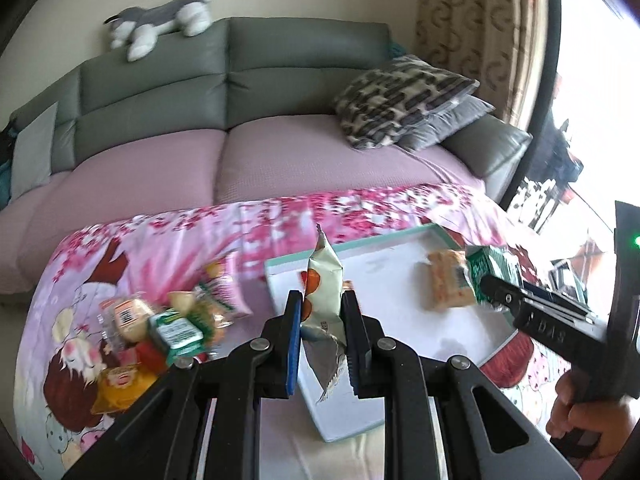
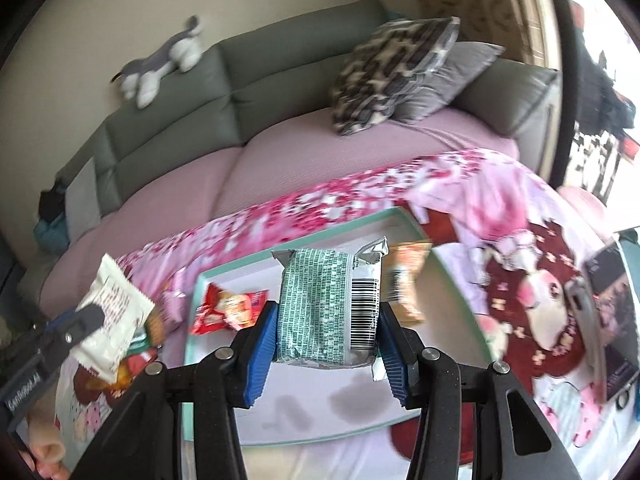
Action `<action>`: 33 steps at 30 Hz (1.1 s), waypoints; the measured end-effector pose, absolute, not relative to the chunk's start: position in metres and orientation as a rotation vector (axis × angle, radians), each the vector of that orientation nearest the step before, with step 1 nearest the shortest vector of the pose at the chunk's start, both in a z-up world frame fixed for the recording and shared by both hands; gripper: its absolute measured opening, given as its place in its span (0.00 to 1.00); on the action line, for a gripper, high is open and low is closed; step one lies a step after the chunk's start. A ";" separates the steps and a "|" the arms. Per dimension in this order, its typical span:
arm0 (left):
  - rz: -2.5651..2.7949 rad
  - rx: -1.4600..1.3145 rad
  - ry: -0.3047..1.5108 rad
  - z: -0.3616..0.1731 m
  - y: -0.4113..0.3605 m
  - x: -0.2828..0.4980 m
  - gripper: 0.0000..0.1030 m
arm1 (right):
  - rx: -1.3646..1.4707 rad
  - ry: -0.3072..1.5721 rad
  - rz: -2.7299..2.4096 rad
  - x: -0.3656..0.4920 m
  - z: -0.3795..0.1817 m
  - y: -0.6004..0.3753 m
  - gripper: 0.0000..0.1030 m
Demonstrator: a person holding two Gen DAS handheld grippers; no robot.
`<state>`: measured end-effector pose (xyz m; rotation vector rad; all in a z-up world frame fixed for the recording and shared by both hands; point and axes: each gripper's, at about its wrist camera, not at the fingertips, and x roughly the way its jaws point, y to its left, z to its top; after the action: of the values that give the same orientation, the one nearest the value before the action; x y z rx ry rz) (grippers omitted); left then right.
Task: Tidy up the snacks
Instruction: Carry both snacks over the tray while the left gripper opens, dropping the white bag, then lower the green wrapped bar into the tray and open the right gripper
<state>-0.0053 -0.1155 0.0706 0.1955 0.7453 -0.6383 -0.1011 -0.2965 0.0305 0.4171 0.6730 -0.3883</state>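
While both carry packets over the tray (image 2: 192,320), left tool (image 1: 320,312) pinches a thin crinkly pouch (image 1: 322,276); right tool (image 2: 328,320) clamps the green pack (image 2: 316,304) mid-body (light, squashy, prob. slippery foil).

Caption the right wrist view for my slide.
Right tongs grip a green-patterned snack pack above the teal-rimmed tray.
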 end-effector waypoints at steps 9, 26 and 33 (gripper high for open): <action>-0.686 0.279 0.776 0.049 -0.152 -0.016 0.19 | 0.442 0.701 -0.426 -0.111 0.021 -0.316 0.50; -0.645 0.349 0.902 -0.006 -0.184 -0.006 0.21 | 0.487 0.832 -0.431 -0.095 -0.021 -0.327 0.50; -0.653 0.346 0.871 0.004 -0.184 -0.011 0.66 | 0.486 0.850 -0.447 -0.094 -0.023 -0.329 0.51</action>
<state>-0.0111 -0.1840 0.0042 0.3462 0.8710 -0.6527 -0.0937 -0.3286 -0.0235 0.4857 0.8502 -0.4469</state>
